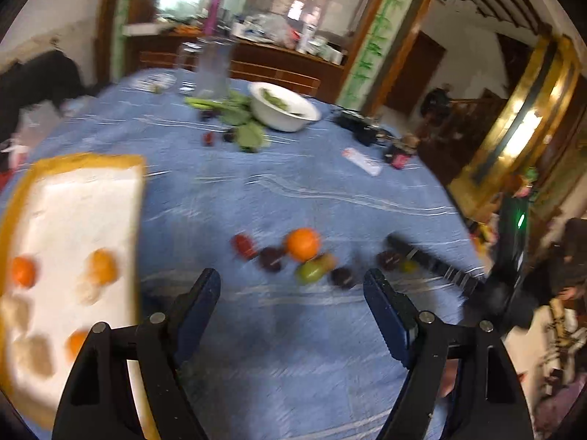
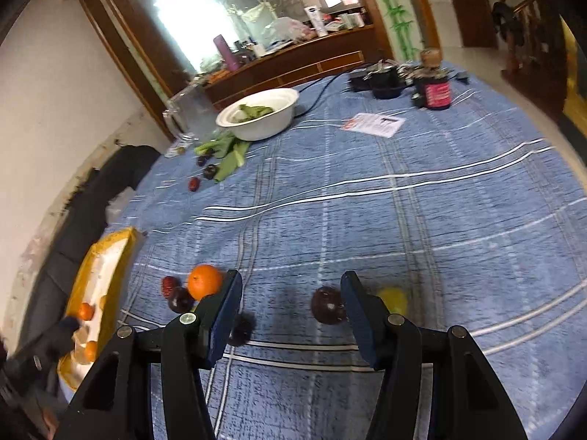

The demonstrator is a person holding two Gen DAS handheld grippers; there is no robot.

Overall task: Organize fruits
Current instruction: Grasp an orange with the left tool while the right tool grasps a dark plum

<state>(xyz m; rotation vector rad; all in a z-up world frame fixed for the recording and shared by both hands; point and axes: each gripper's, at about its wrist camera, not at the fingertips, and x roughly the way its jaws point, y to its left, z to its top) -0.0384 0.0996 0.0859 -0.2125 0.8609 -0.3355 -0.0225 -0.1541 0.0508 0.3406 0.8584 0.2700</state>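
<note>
While both jaw pairs stand released and empty, right gripper [image 2: 291,315] hovers low over blue striped tablecloth [image 2: 422,220], dark round plum [image 2: 326,305] just inside its right finger. Judged step: plum pickup. Centre plum between pads, avoid nudging yellow-green fruit [image 2: 394,299] just right. Left gripper [image 1: 291,293] hangs near orange-rimmed white foam tray [image 1: 73,205], left; round orange [image 1: 302,244] and blurred fruit cluster lie beyond.

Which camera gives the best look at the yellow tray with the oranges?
The left wrist view: the yellow tray fills its left side, showing the white inside and several oranges. The right wrist view catches the tray only edge-on at far left, mostly foreshortened.
</note>
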